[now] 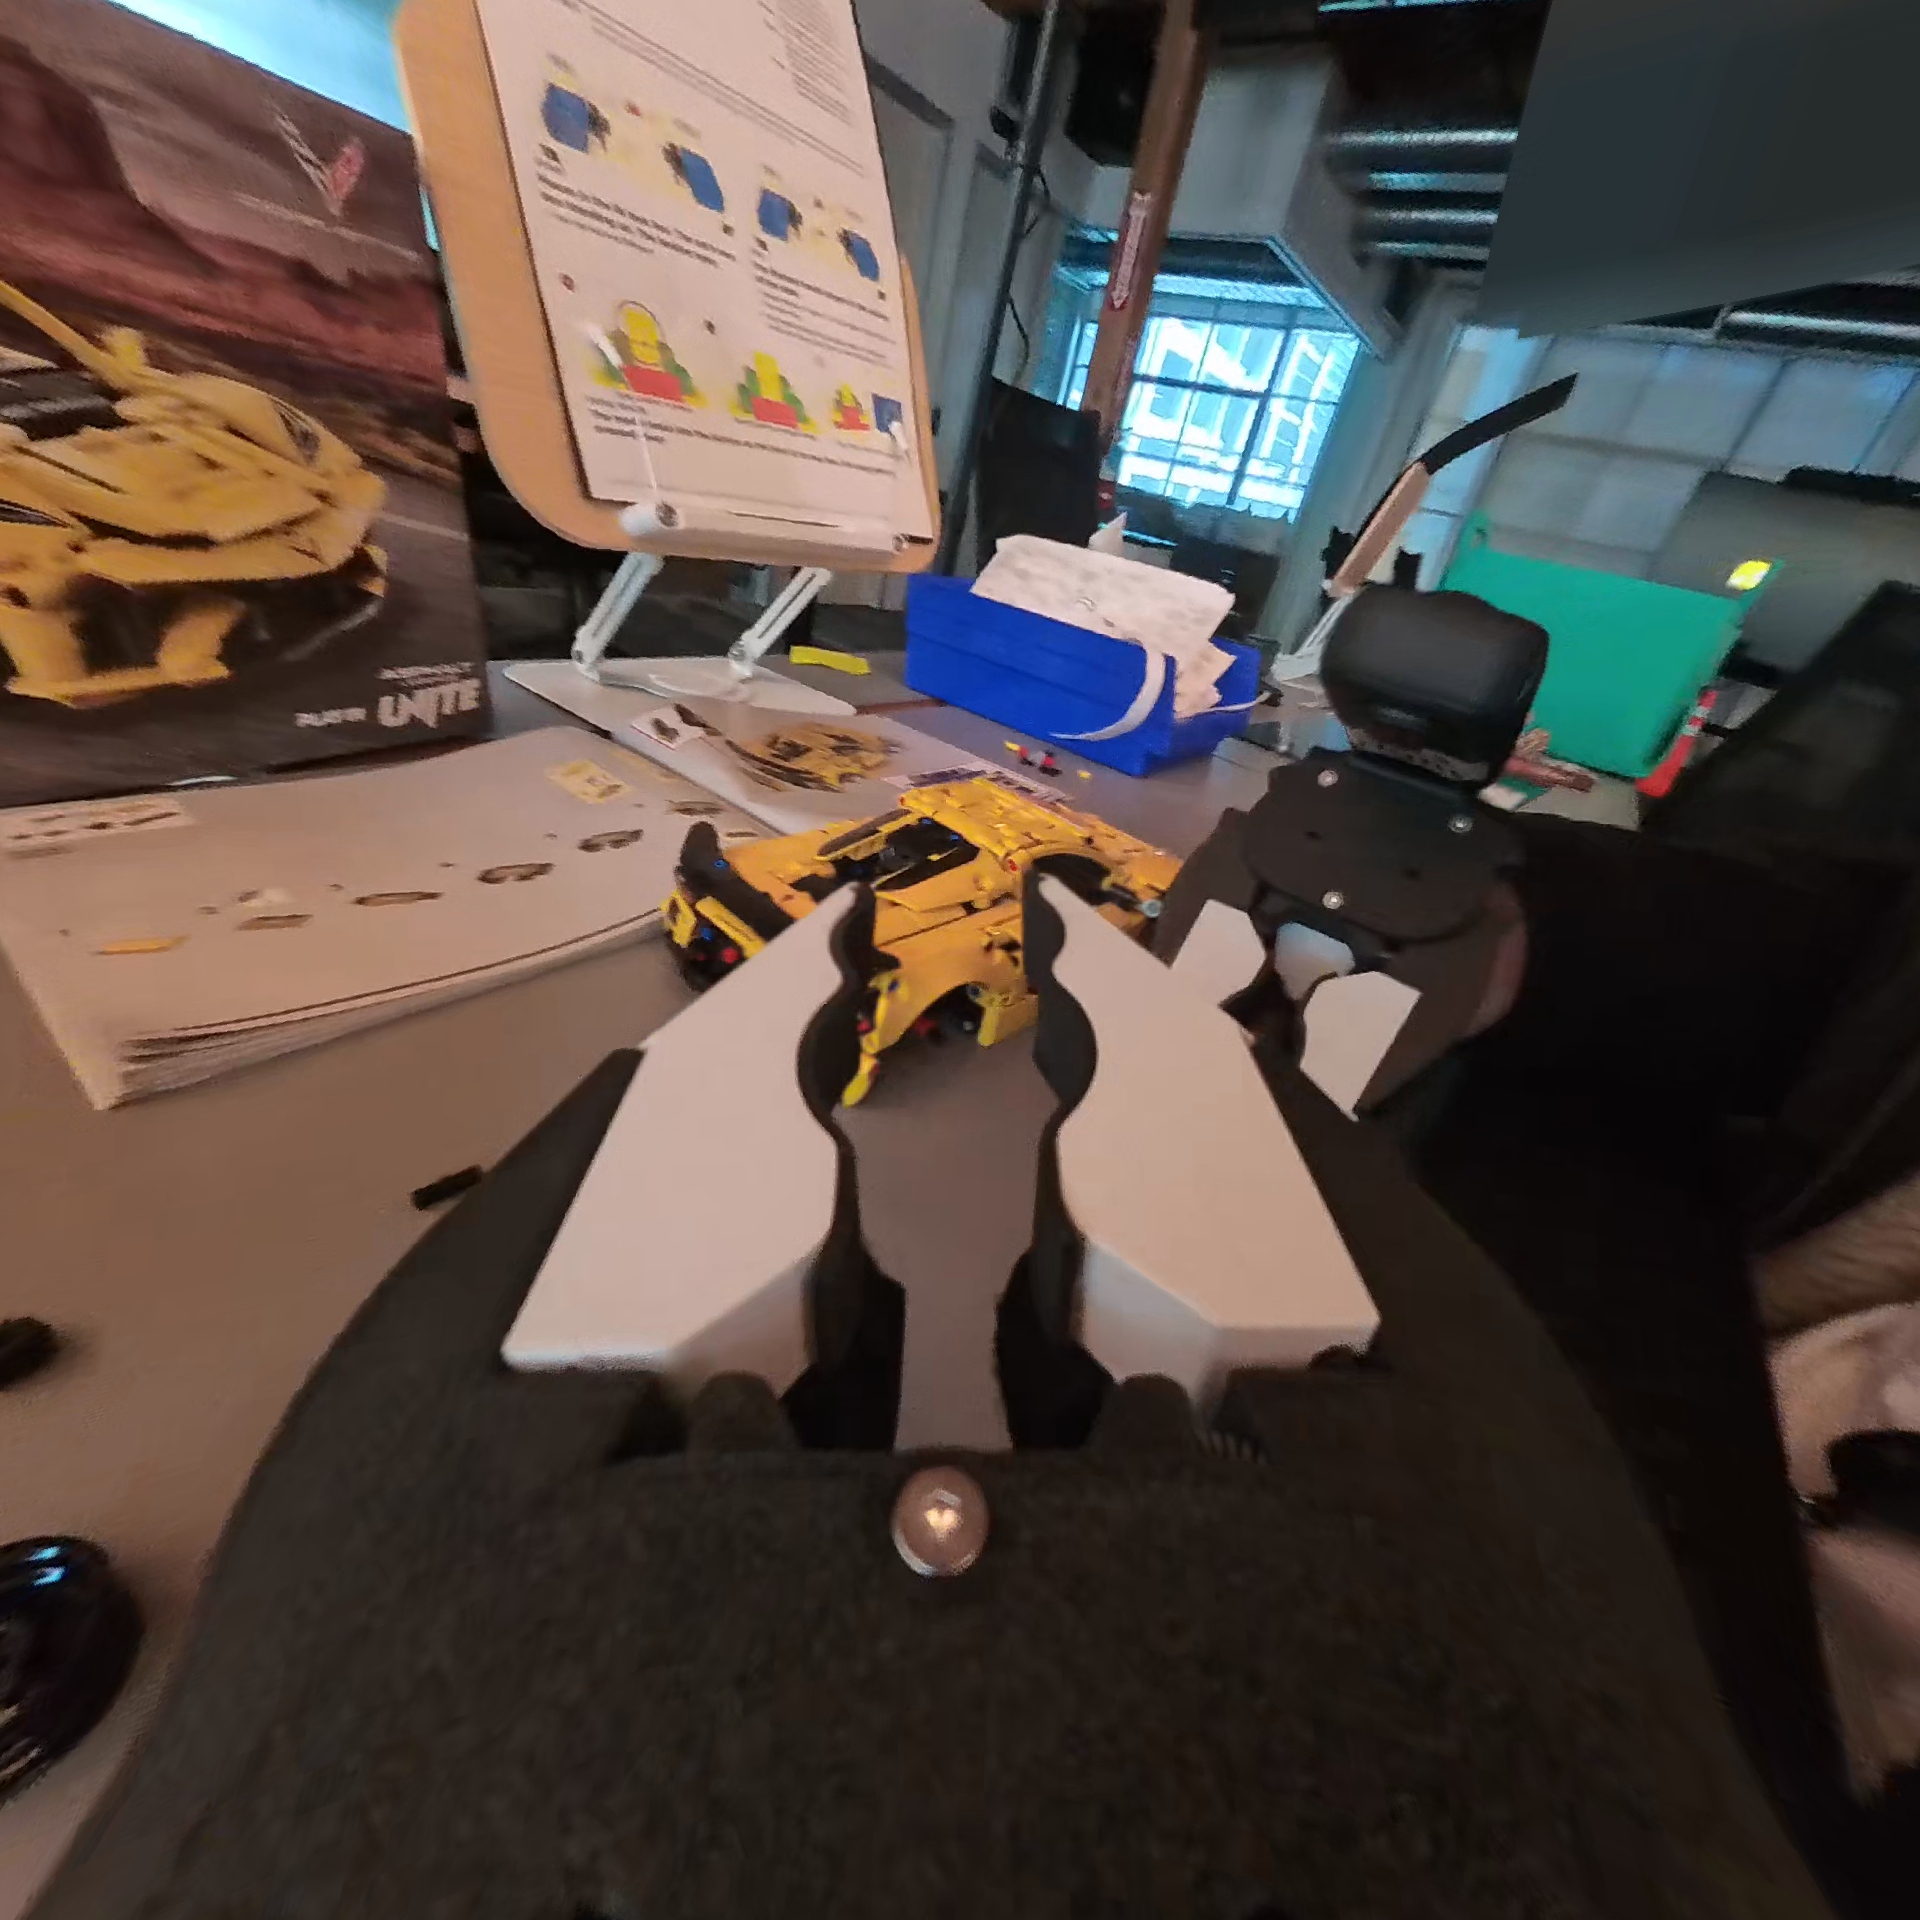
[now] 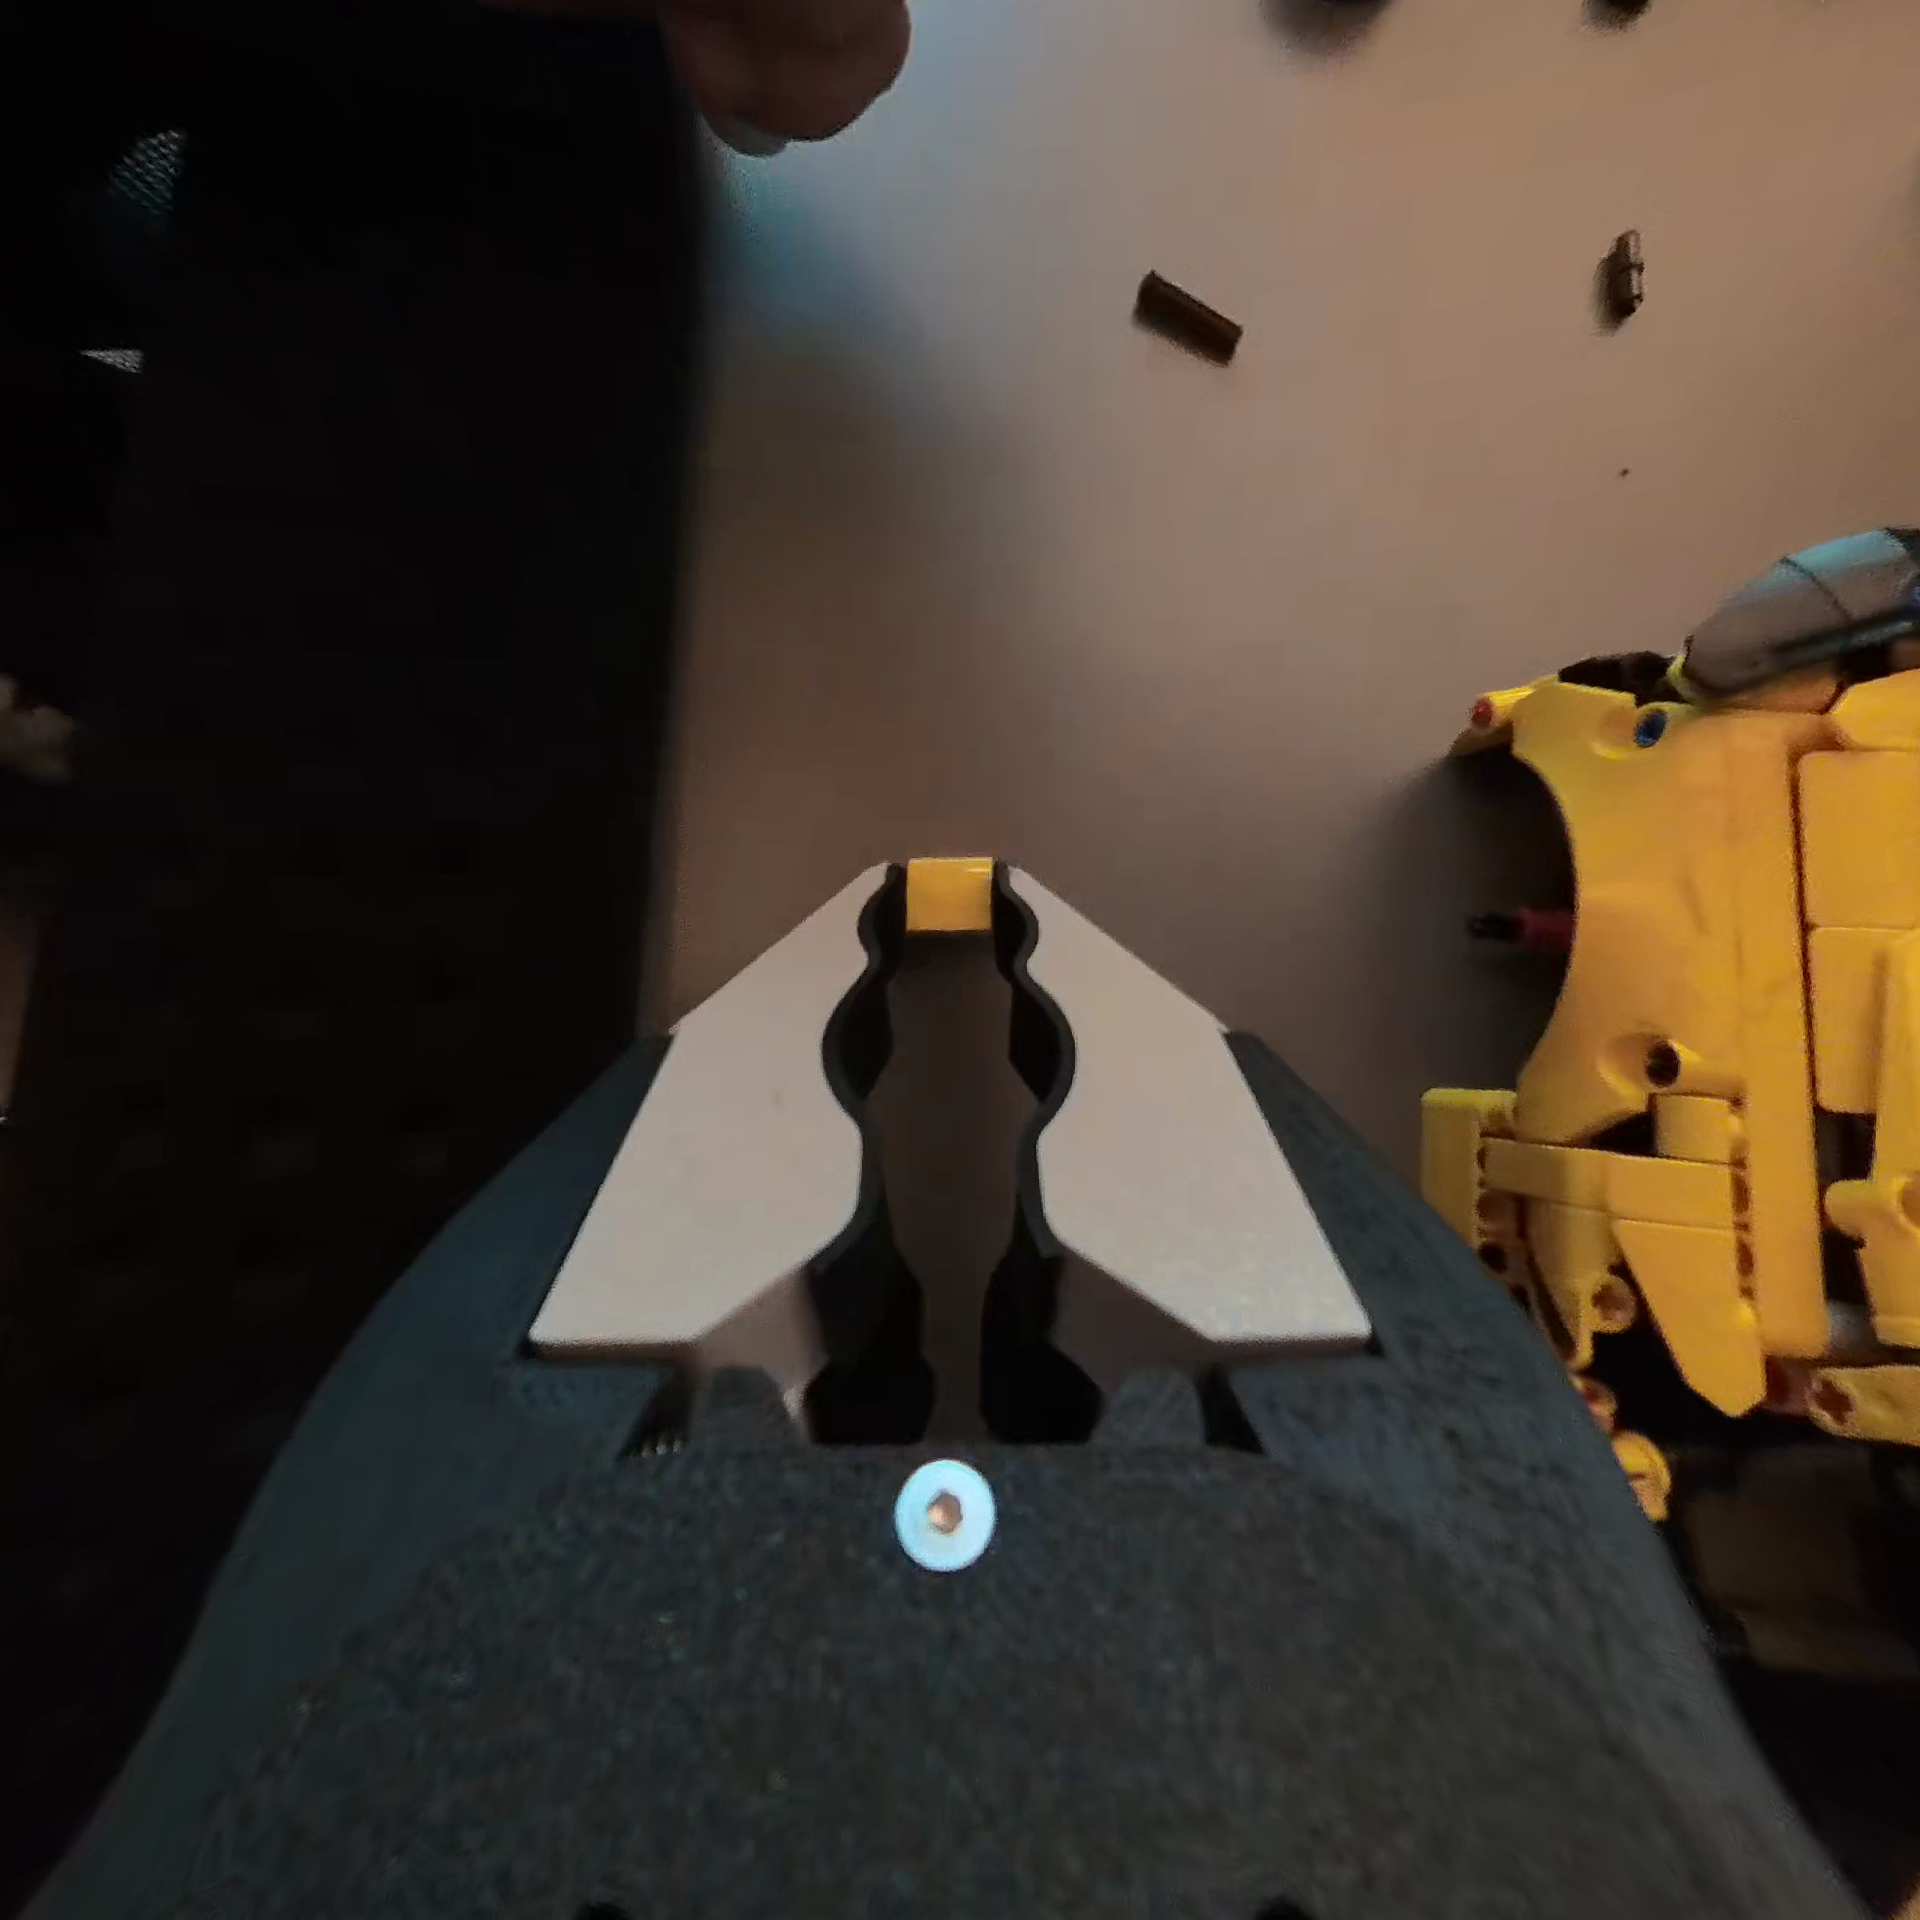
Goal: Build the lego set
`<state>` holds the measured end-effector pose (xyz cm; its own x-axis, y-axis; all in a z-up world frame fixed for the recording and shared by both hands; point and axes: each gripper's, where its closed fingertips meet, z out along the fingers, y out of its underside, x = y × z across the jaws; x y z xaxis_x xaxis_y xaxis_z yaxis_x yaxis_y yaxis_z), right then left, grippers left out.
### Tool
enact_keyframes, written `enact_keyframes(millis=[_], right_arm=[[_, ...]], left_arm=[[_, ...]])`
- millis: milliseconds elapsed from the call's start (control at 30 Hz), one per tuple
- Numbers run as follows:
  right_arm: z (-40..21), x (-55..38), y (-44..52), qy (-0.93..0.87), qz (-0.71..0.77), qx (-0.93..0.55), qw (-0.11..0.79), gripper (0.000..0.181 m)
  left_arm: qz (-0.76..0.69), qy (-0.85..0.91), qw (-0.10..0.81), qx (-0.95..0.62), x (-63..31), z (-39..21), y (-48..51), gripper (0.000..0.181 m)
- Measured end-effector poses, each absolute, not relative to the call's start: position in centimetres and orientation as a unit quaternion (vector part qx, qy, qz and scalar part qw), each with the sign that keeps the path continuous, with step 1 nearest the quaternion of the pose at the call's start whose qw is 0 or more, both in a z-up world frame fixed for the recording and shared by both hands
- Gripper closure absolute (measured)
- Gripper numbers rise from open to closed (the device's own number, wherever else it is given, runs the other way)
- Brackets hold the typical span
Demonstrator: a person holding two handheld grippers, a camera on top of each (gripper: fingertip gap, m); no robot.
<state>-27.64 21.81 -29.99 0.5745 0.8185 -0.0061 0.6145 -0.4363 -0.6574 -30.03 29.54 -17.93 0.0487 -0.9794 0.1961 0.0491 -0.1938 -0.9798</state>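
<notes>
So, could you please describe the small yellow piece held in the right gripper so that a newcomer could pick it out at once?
Start from the yellow lego car lying on the grey table. Beside it is the right gripper, its white fingers closed at the tips. The small yellow piece is pinched between those tips; unlike the loose dark pins on the table, it is bright yellow, flat-faced and held off the surface.
</notes>
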Motion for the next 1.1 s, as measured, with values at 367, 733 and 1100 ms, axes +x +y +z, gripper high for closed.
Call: enact_keyframes(millis=[367,733,1100], right_arm=[[-30.1,-28.0,21.9,-0.444,0.165,-0.813,0.338,0.162],[-24.5,-21.9,23.0,-0.299,0.145,-0.807,0.489,0.155],[-23.7,-20.6,23.3,-0.236,0.198,-0.81,0.5,0.161]], left_arm=[[-0.502,0.472,0.478,-0.545,-29.7,-19.5,29.3,0.154],[-0.236,0.363,0.53,-0.729,-50.0,-18.1,36.5,0.14],[-0.185,0.209,0.406,-0.87,-61.0,-26.4,38.5,0.124]])
